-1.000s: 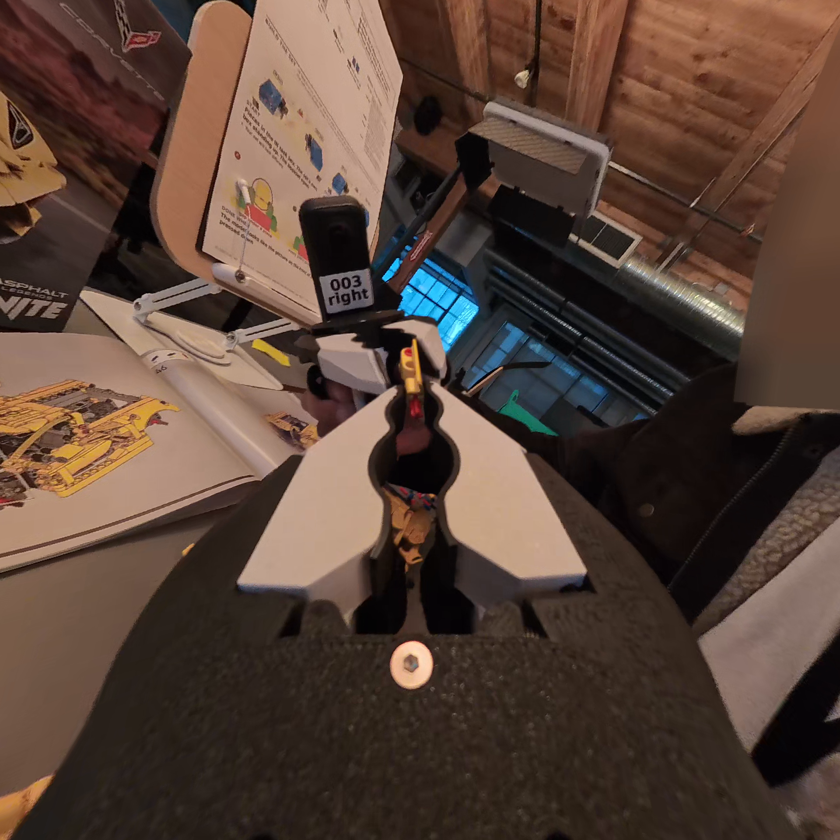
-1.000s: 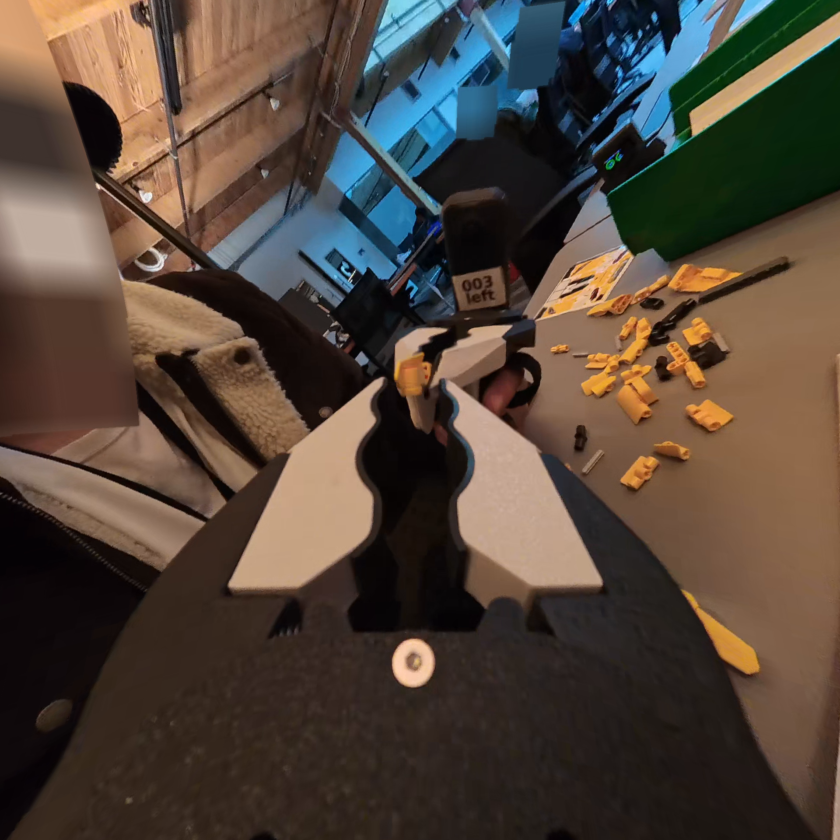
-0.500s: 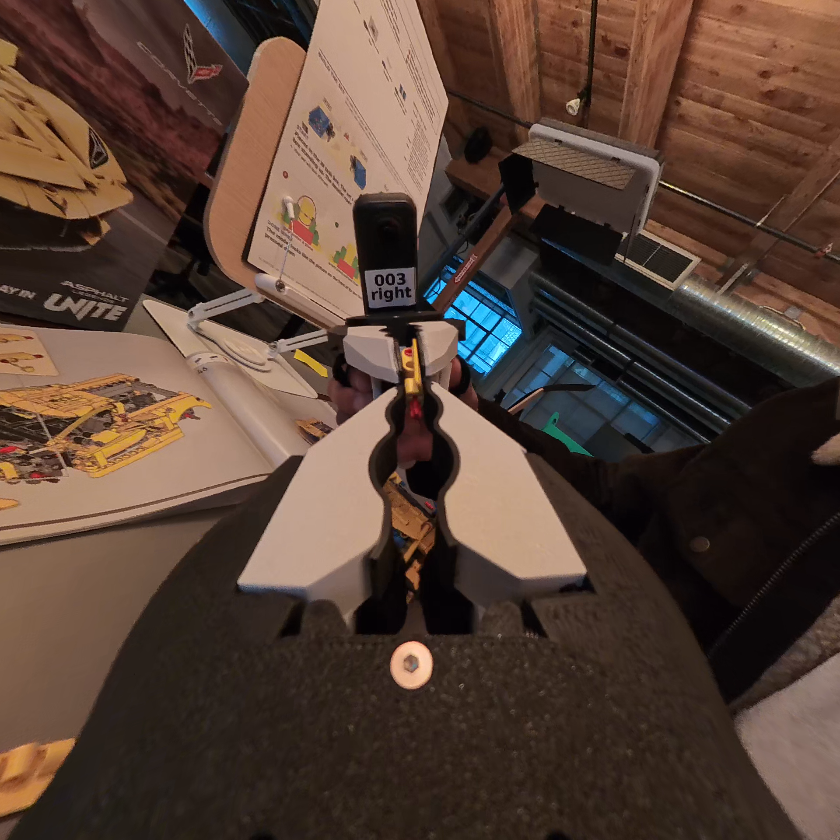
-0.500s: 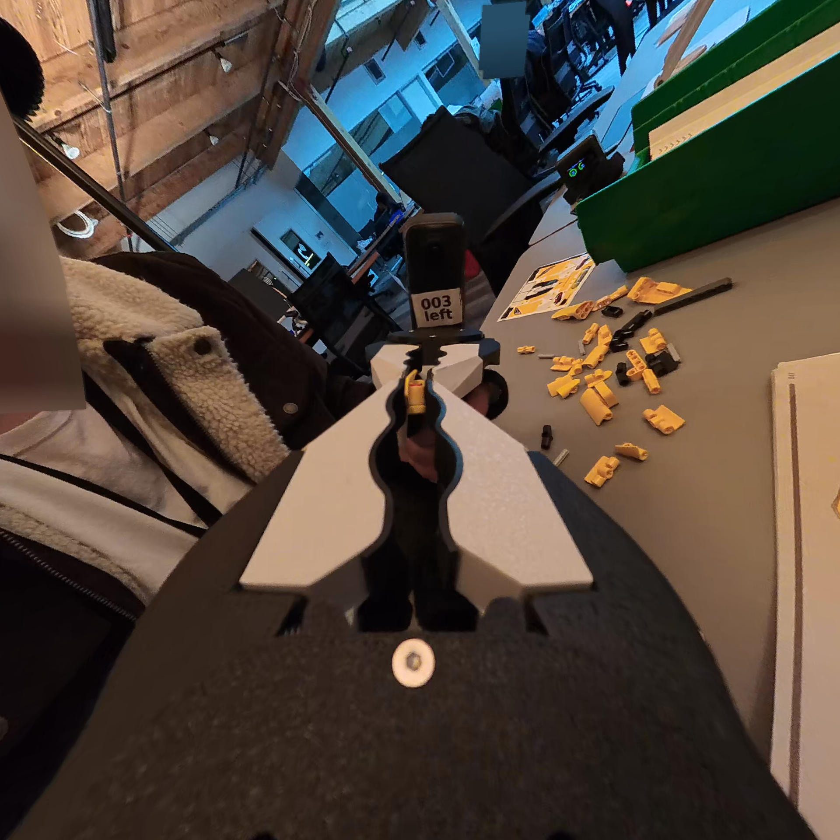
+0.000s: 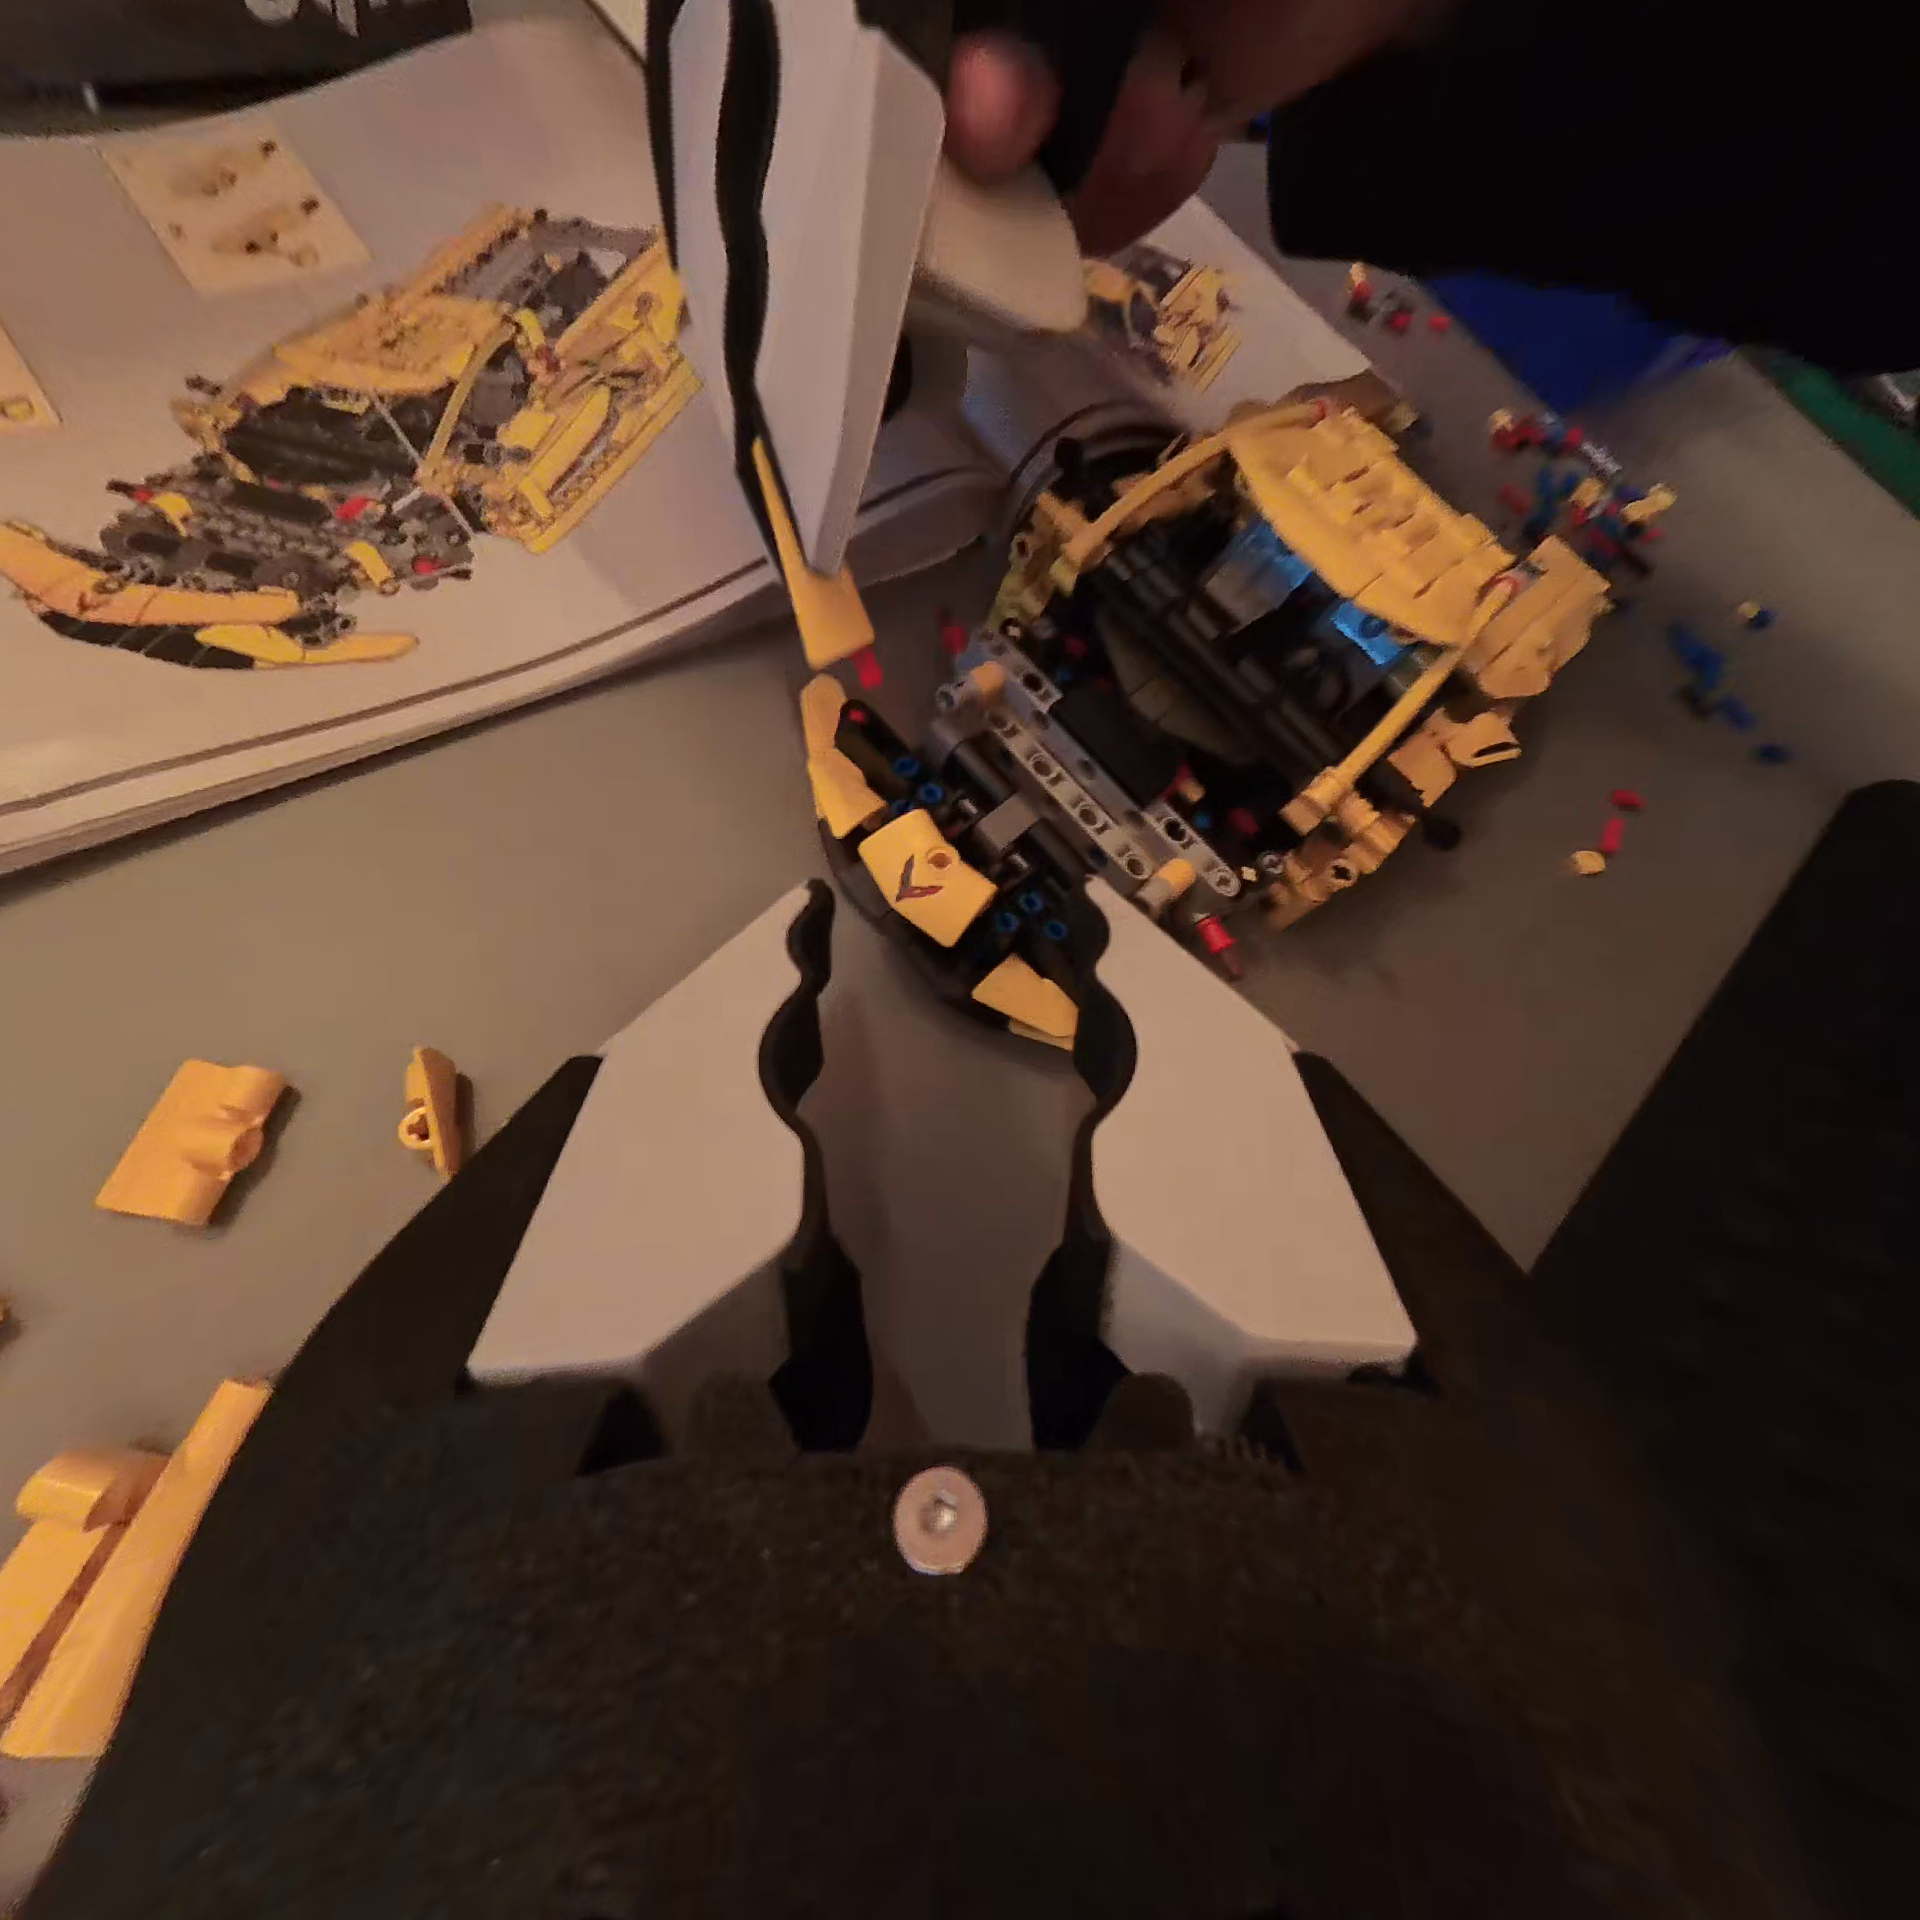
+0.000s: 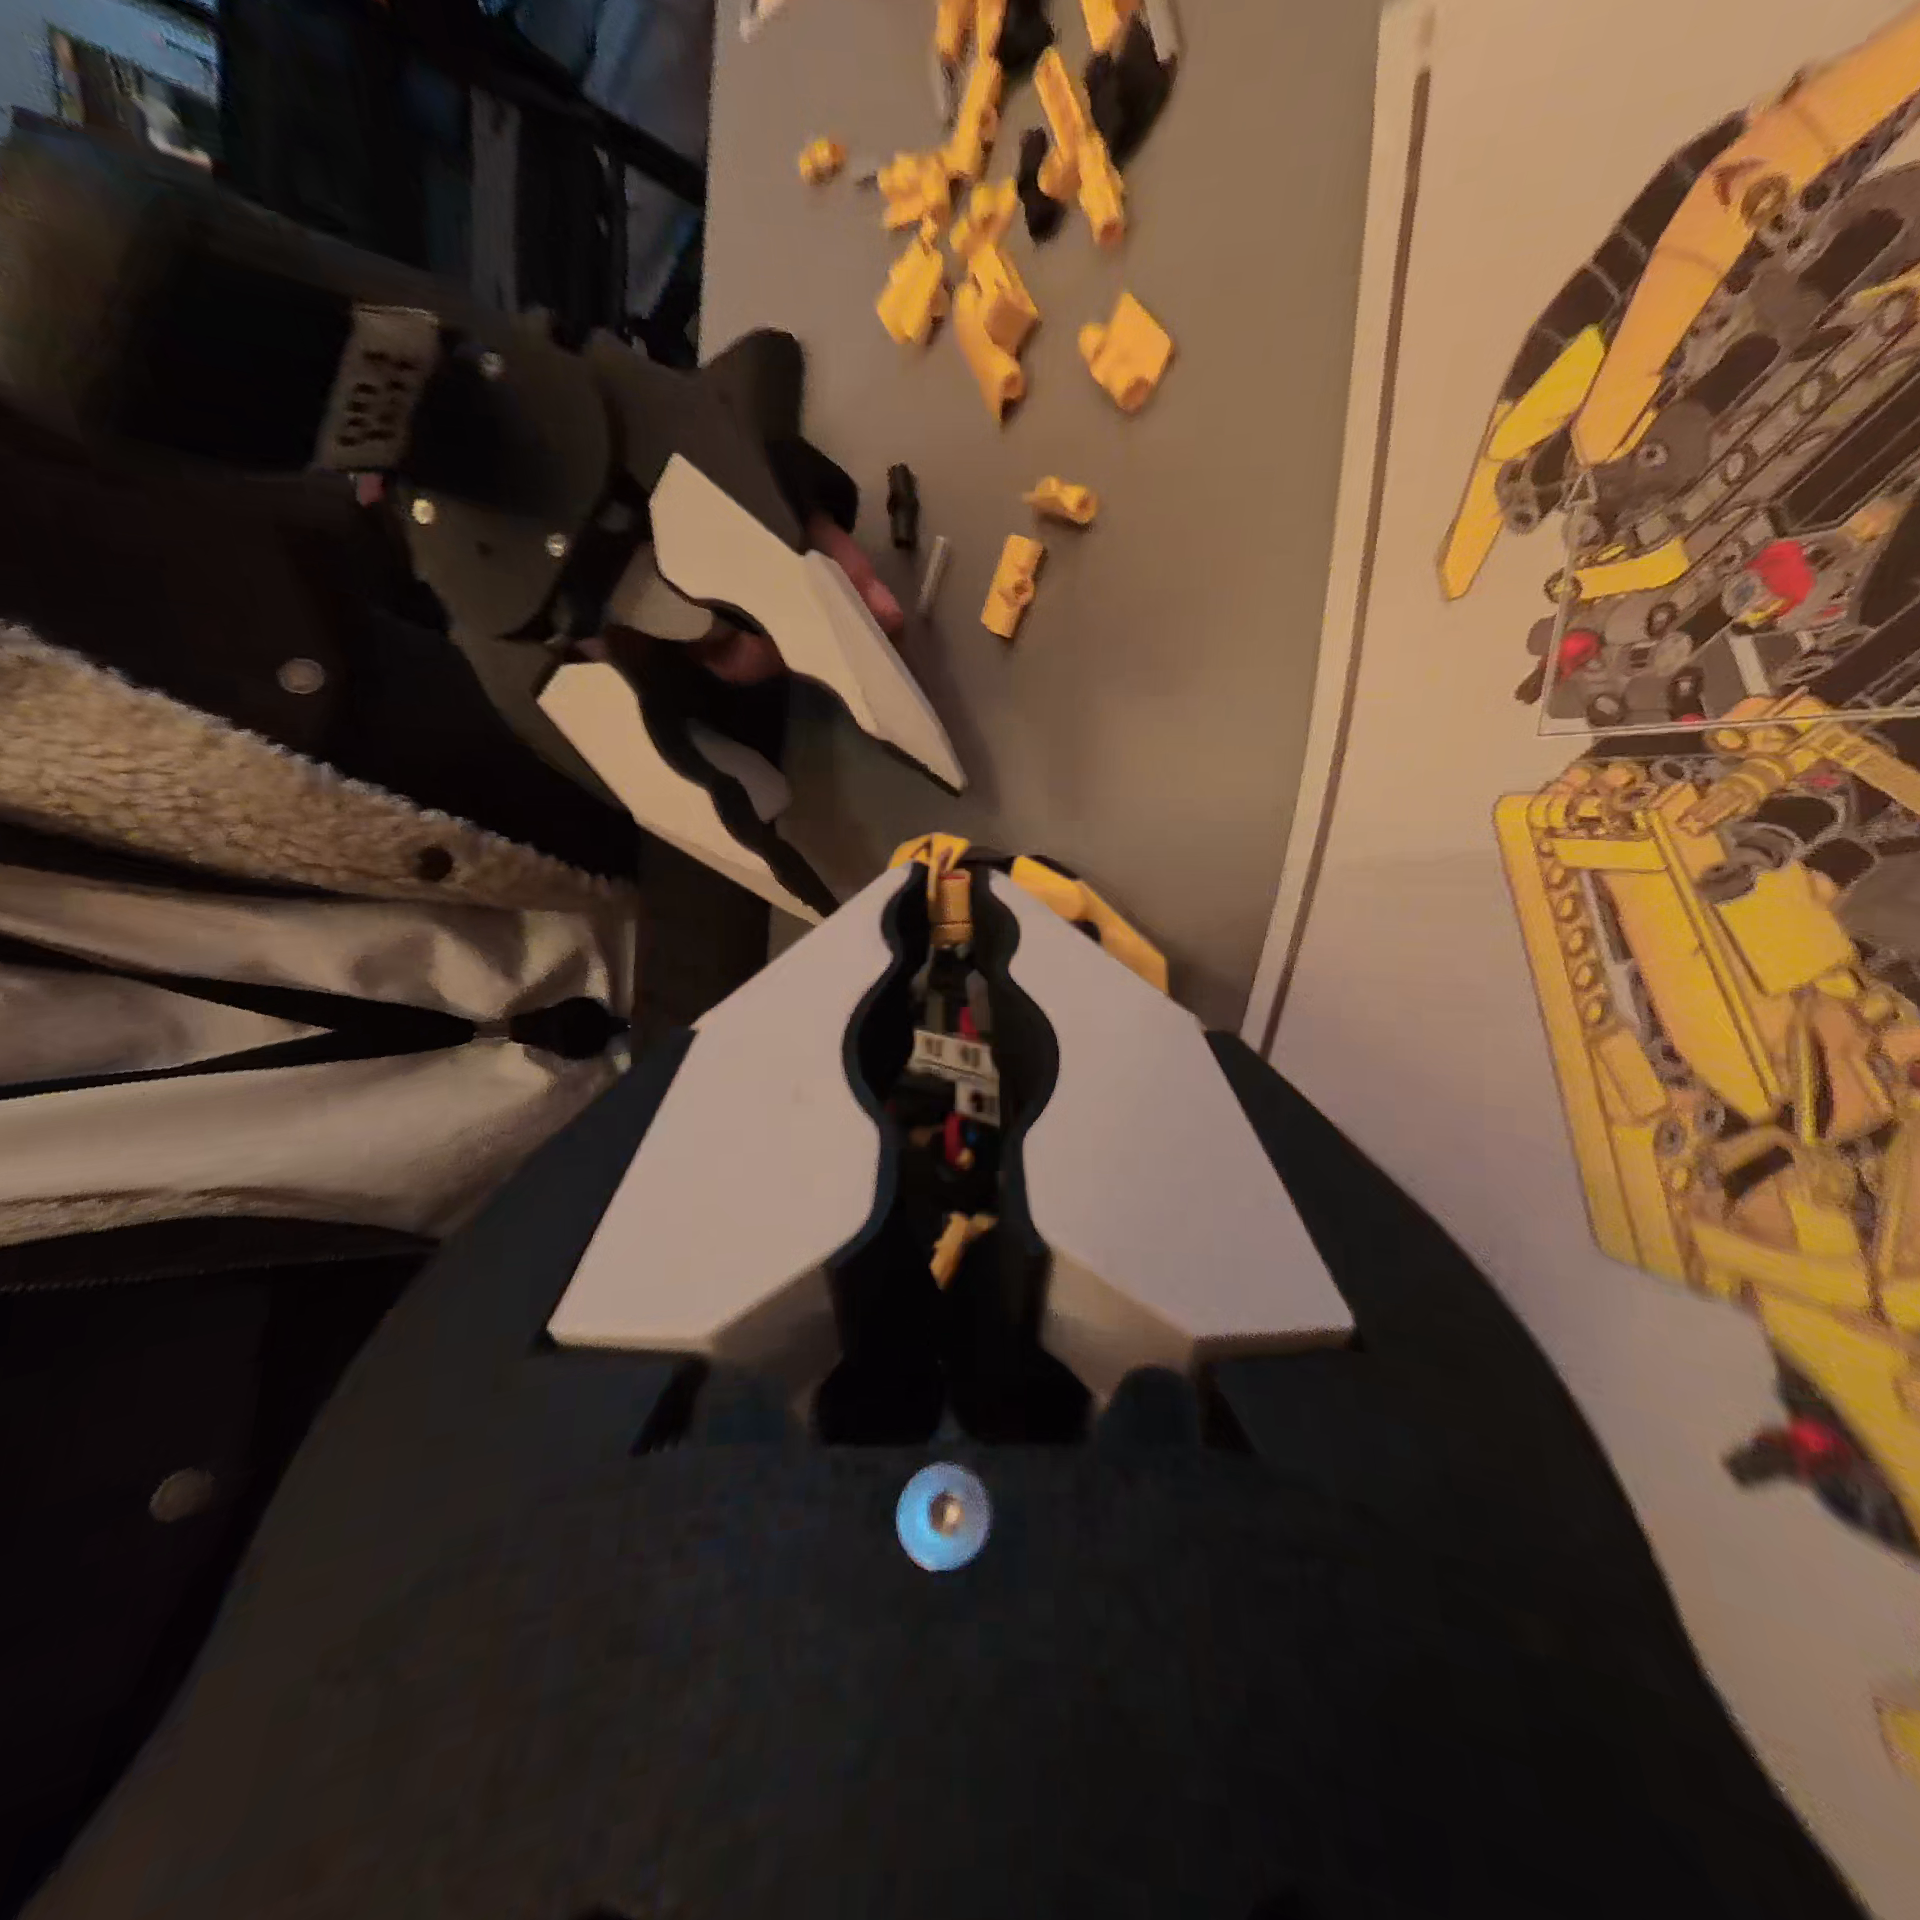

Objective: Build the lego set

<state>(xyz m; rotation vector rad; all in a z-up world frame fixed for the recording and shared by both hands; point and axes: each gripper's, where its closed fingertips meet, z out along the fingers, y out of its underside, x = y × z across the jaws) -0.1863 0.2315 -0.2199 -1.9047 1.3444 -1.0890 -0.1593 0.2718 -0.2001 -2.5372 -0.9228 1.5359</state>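
Both grippers have swung down toward the table [image 5: 499, 935]. Left gripper [image 5: 951, 914], jaws wide, frames the car's [image 5: 1226, 686] nose; right gripper [image 6: 948, 883] pinches a yellow piece [image 5: 826, 613] just above it.

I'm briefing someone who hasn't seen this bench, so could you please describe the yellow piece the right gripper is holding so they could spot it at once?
Start at the half-built yellow car model on the grey table, beside the open instruction book. Just above the model's near end, the right gripper points down, shut on a slim yellow piece. Unlike the loose yellow parts on the table, it hangs in the air, with a red pin at its lower end.
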